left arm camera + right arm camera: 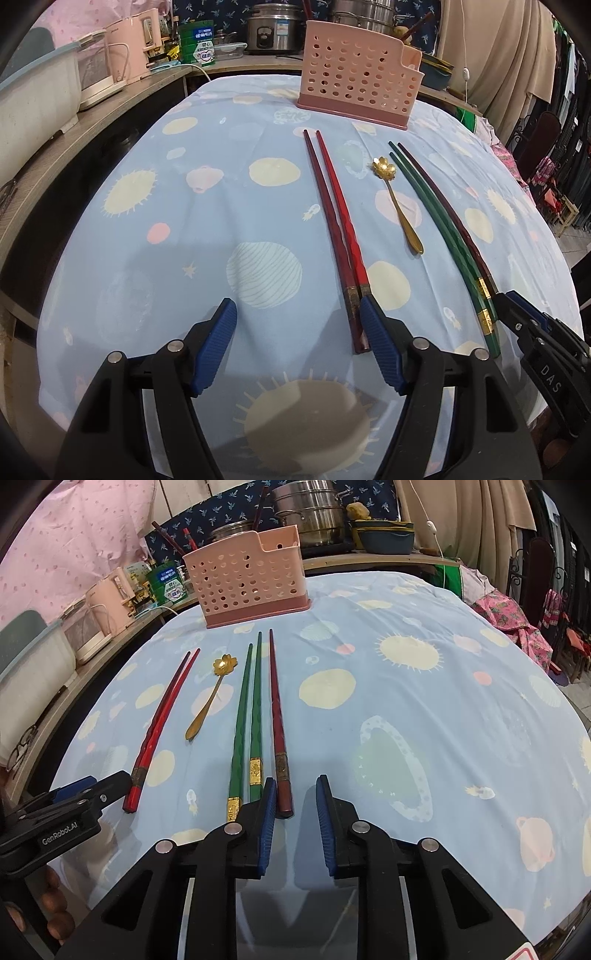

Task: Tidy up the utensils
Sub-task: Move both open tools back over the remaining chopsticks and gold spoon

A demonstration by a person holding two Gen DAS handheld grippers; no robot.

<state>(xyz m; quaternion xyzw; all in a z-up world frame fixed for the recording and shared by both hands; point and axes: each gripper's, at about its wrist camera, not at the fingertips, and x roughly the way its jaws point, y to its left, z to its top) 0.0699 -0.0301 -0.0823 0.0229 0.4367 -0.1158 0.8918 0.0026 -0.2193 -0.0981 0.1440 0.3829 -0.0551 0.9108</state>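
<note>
Left gripper (297,314) angled down, jaws wide, right gripper (295,794) narrower, seemingly empty

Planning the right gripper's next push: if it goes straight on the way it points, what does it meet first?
Probably bare tablecloth. The right gripper holds nothing; the dark red chopstick lies just left of that line, though depth is unclear.

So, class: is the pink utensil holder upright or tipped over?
Upright: the pink utensil holder stands on its darker base, open top facing up.
</note>
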